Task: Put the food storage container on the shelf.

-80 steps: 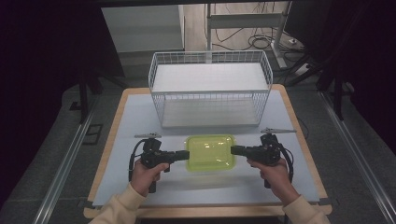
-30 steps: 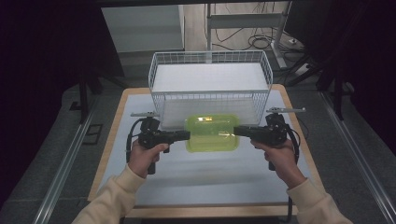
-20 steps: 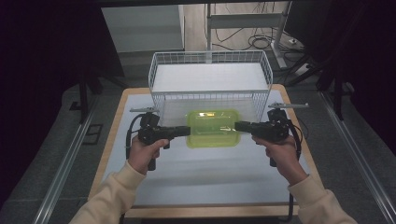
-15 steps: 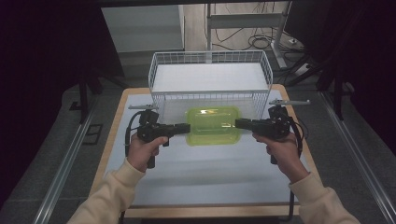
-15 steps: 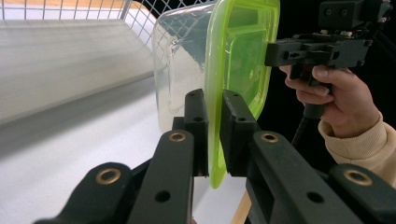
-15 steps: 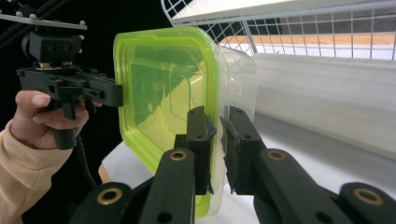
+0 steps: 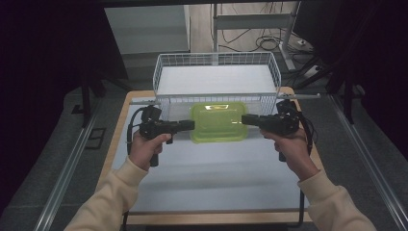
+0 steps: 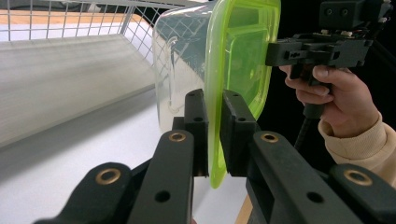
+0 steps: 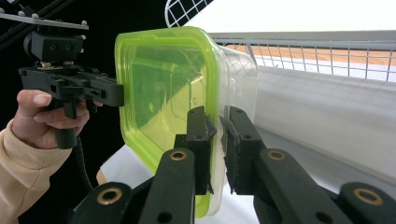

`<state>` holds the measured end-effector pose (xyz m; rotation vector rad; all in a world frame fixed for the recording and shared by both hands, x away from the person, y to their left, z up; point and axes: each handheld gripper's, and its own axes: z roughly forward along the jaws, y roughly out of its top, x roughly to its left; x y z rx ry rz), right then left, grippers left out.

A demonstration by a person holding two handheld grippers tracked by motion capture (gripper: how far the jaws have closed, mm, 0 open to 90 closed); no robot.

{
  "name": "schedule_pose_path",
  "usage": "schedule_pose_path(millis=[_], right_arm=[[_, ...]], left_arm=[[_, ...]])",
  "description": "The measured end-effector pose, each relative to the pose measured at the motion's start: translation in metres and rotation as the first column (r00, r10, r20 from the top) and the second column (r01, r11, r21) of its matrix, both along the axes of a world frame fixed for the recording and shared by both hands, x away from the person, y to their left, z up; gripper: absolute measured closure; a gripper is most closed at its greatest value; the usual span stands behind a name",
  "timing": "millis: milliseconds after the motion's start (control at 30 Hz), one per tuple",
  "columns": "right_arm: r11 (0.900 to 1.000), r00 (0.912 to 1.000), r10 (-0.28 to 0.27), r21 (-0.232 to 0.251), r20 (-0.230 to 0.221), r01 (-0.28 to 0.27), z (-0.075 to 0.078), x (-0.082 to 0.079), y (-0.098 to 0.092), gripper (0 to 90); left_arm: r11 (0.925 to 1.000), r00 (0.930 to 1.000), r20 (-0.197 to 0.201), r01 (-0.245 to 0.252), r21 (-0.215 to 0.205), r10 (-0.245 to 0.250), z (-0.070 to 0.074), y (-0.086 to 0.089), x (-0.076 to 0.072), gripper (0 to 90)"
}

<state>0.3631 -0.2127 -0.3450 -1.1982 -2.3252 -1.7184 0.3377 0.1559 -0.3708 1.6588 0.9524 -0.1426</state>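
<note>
The food container (image 7: 219,122), a clear tub with a lime-green lid (image 8: 243,56), hangs in the air between the two grippers, above the white table mat (image 7: 211,183) and directly in front of the near wall of the wire basket (image 7: 216,72). In the high view the container sits at the centre, with the basket at 12 o'clock from it.

Left gripper (image 7: 188,125): located at 9 o'clock from the container. Its jaws are clenched on the lid's rim at the container's left end. In the left gripper view (image 8: 214,135) the green rim passes between the two black pads, which press on it from both sides.

Right gripper (image 7: 247,119): located at 3 o'clock from the container. Its jaws are clenched on the rim at the opposite end. In the right gripper view (image 9: 215,144) the rim sits in the narrow gap between the pads, and the clear tub wall lies toward the basket side.

Each gripper is held by one hand in a cream sleeve: left hand (image 7: 146,147), right hand (image 7: 291,149). Both forearms enter from 6 o'clock.

The container is held level, lid up, in the high view. It does not touch the mat. Whether it touches the basket wall cannot be told.
</note>
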Motion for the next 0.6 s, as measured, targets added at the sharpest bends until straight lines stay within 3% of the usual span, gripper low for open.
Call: schedule_pose_path(millis=[600], right_arm=[[1.000, 0.9999, 0.001, 0.006, -0.015, -0.001, 0.007, 0.020, 0.000, 81.7]], left_arm=[[1.0000, 0.9999, -0.016, -0.002, -0.007, 0.002, 0.008, 0.000, 0.019, 82.8]])
